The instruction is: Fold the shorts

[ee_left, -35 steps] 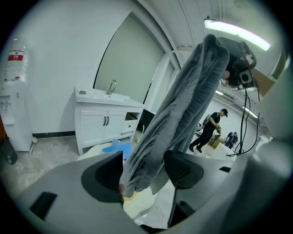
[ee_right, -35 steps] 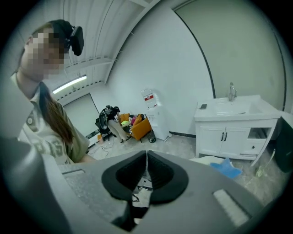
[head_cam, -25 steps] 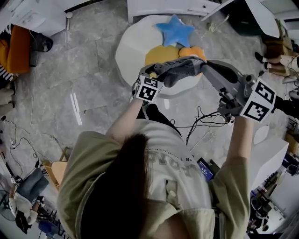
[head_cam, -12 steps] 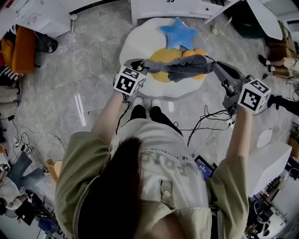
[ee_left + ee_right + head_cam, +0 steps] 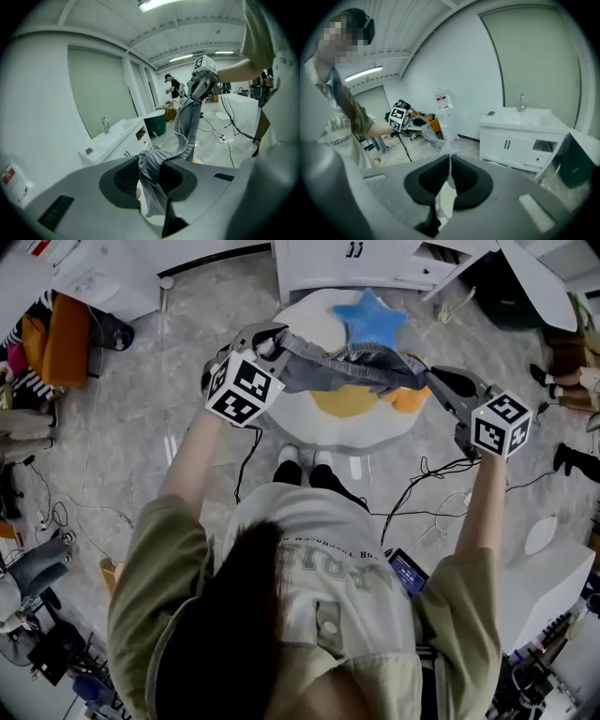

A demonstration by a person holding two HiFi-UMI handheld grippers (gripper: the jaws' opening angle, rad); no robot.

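Shows grey shorts (image 5: 342, 367) held up in the air and stretched by the waistband between 2 grippers, above a round white table (image 5: 309, 423) bearing a blue star (image 5: 370, 320).

Left gripper (image 5: 265, 336): nearly closed, clamped on a bunched end of the waistband. Seen in the left gripper view as cloth pinched between the pads (image 5: 119, 180) and trailing away toward the other gripper. Jaws just closed down onto that cloth.

Right gripper (image 5: 439, 381): closed almost fully, pinching a thin edge of the shorts at the opposite end. Confirmed in the right gripper view by a sliver of grey fabric between the near-touching pads (image 5: 424, 180).

Step in hand, judged from the pose: spreading and straightening the shorts in the air before laying them down. No fold visible yet.

Next move, as a judgement: lower both ends together onto the table, keeping the waistband taut and level, then free 1 end and carry it across for the 1st fold. Calls for equal height on both sides, to avoid a sagging middle dragging over the star and bunching. Contact between the hanging cloth and the table: not readable from above.
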